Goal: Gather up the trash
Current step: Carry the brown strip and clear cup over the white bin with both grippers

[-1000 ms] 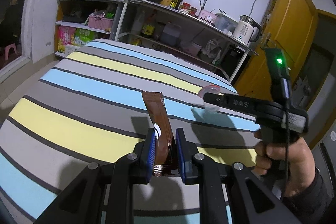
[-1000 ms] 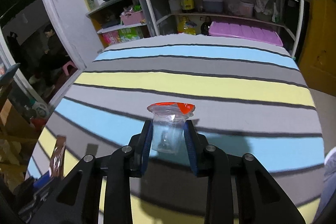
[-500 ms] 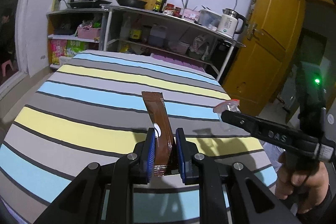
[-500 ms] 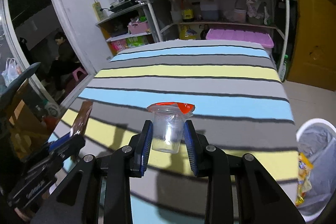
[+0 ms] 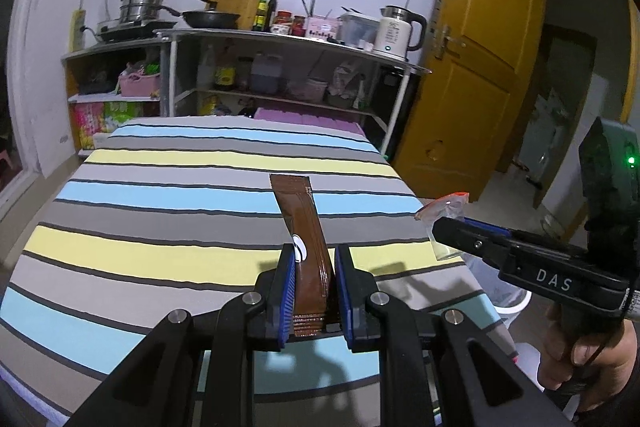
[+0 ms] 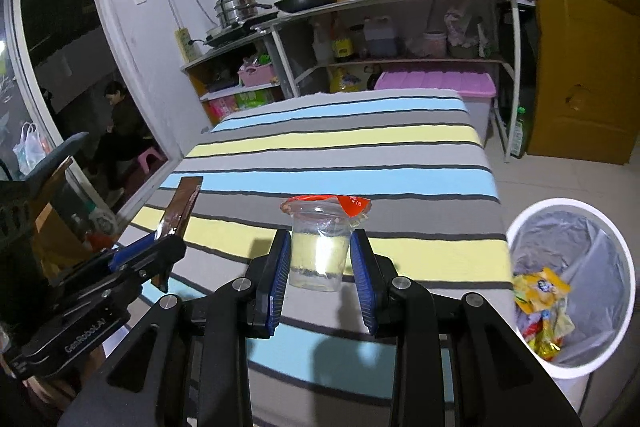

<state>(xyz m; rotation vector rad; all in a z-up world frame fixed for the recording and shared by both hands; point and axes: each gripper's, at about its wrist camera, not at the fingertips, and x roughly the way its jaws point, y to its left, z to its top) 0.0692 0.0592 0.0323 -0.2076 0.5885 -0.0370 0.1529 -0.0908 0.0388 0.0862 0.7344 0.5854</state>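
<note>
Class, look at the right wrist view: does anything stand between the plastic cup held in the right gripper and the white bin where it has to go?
Nothing visible does. The plastic cup sits clamped in the right gripper above the striped table; the white bin stands open on the floor off the table's right edge, with only wrappers inside.

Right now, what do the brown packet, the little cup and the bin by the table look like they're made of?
Brown packet: looks like glossy plastic or foil film, judging by its sheen and crimped end.
Little cup: clear thin plastic, see-through, with a peeled red-edged film lid.
Bin: white, smooth, probably rigid plastic, lined with a thin grey, wrinkled bag.
</note>
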